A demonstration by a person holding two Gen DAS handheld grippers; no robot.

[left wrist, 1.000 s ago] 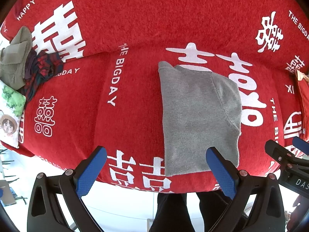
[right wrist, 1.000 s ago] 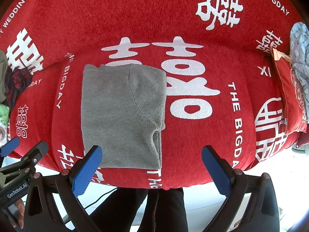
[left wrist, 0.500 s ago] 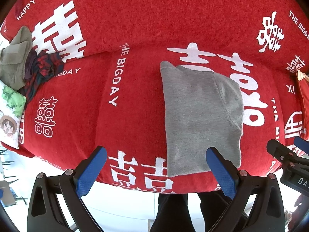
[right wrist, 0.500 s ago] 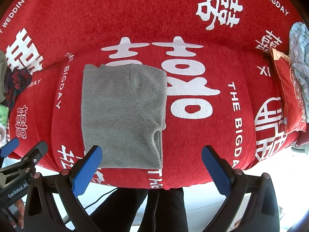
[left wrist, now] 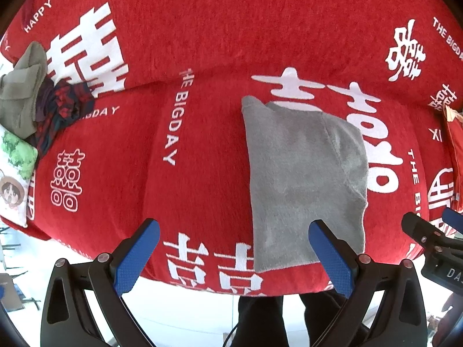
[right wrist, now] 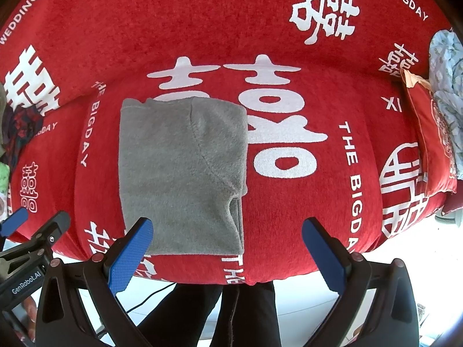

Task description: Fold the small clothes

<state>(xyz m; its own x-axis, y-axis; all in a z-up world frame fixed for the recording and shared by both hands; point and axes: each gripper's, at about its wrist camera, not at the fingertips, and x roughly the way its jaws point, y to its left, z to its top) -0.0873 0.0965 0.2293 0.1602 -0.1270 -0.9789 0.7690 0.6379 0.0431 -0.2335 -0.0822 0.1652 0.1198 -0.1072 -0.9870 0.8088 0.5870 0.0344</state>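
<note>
Grey folded garment (right wrist: 182, 173) lies beyond both spread, empty jaws.

One folded grey garment (left wrist: 303, 179) is lying on one red sofa (left wrist: 202, 43); two grippers, two cushions and one clothes pile (left wrist: 34, 98) are showing.

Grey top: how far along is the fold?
Done: the grey top lies flat on the red sofa cover, one side folded over. In hand: nothing; the left hand-held gripper and right hand-held gripper are open, apart from it. Left: probably a final fold, then the clothes pile.
</note>
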